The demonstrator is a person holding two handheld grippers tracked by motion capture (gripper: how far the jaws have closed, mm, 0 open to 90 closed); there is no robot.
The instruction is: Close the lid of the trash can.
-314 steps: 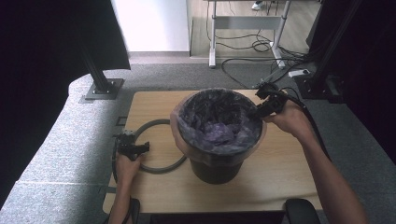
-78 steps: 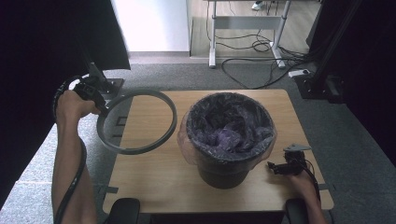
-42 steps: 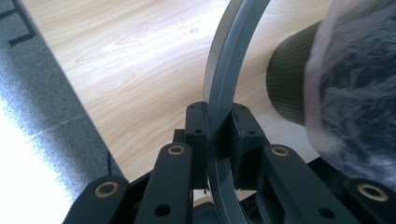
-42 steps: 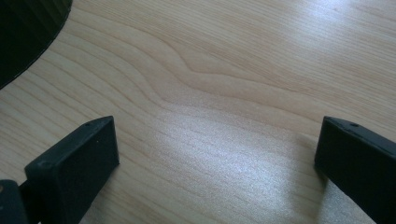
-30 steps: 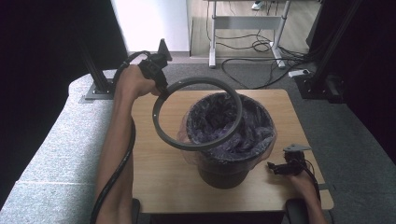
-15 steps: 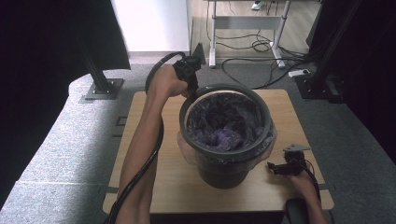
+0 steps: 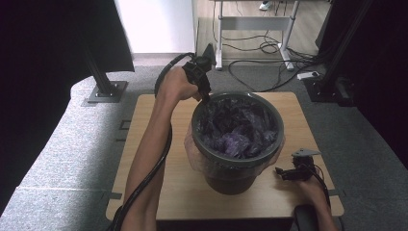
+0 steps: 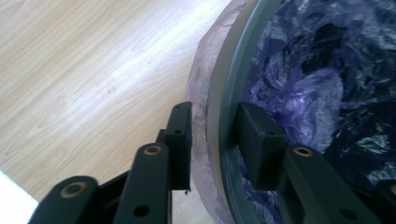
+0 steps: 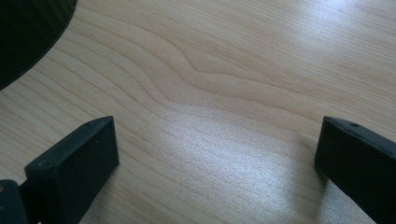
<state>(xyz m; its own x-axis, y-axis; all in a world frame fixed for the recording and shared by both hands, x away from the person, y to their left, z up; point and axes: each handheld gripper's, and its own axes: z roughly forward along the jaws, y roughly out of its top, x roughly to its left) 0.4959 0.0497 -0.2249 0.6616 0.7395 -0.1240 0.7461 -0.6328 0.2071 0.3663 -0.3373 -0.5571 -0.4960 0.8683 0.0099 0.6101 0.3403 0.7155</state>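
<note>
A dark bin [image 7: 230, 179] lined with a purple bag [image 7: 235, 129] stands in the middle of the wooden table [image 7: 154, 159]. A grey ring [image 7: 235, 162] lies on the bin's rim over the bag. My left gripper [image 7: 205, 94] is at the rim's far left. In the left gripper view its jaws [image 8: 215, 126] straddle the ring [image 8: 223, 93] and have just been opening, with a small gap at the outer pad. My right gripper [image 7: 285, 174] rests open on the table to the right of the bin, with only bare wood [image 9: 215, 140] between its jaws.
Bag plastic [image 8: 201, 93] folds over the outside of the bin below the ring. The bin's dark wall [image 9: 23, 32] stands close to the right gripper. Grey floor surrounds the table, with stand feet [image 7: 106, 89] and cables [image 7: 269, 48] beyond the far edge.
My left hand carried the ring from the left over the bin and lowered it onto the rim. The right hand has stayed where it was.
</note>
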